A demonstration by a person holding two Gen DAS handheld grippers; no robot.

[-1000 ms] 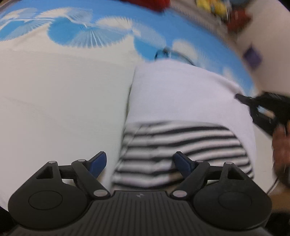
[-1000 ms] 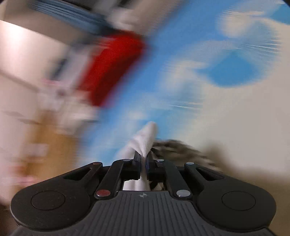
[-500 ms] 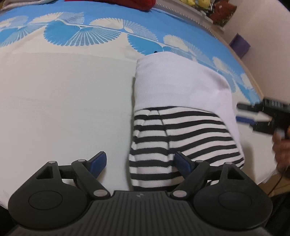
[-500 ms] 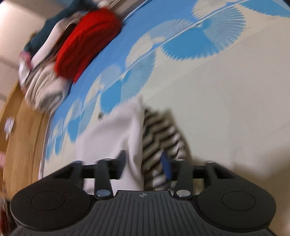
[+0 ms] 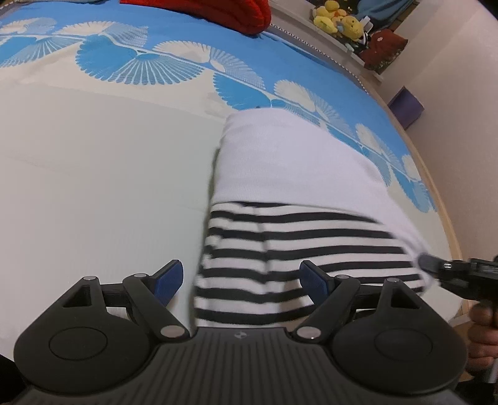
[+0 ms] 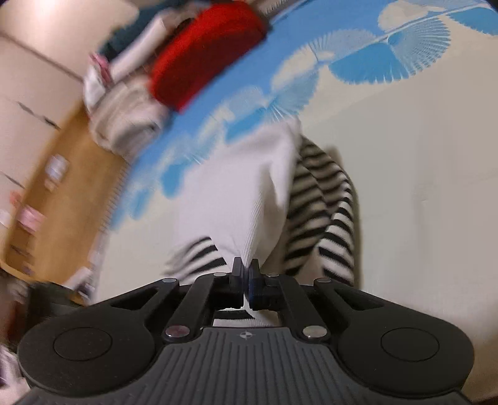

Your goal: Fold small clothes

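1. The small garment (image 5: 298, 199), white on top and black-and-white striped below, lies on the bedspread (image 5: 93, 174) with blue fan shapes.
2. The left gripper (image 5: 239, 278) hangs above the striped end, its jaws wide apart and holding nothing.
3. The right gripper (image 6: 246, 274) has its jaws closed tight, pinching the white edge of the garment.
4. A red pillow (image 5: 211, 12) lies at the far side of the bed.
5. Yellow plush toys (image 5: 339, 20) sit on a shelf, and a purple box (image 5: 406, 107) is by the wall.

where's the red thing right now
The red bundle sits at the far edge of the bed's blue patterned cover, top centre in the left wrist view, well beyond the white and striped garment.
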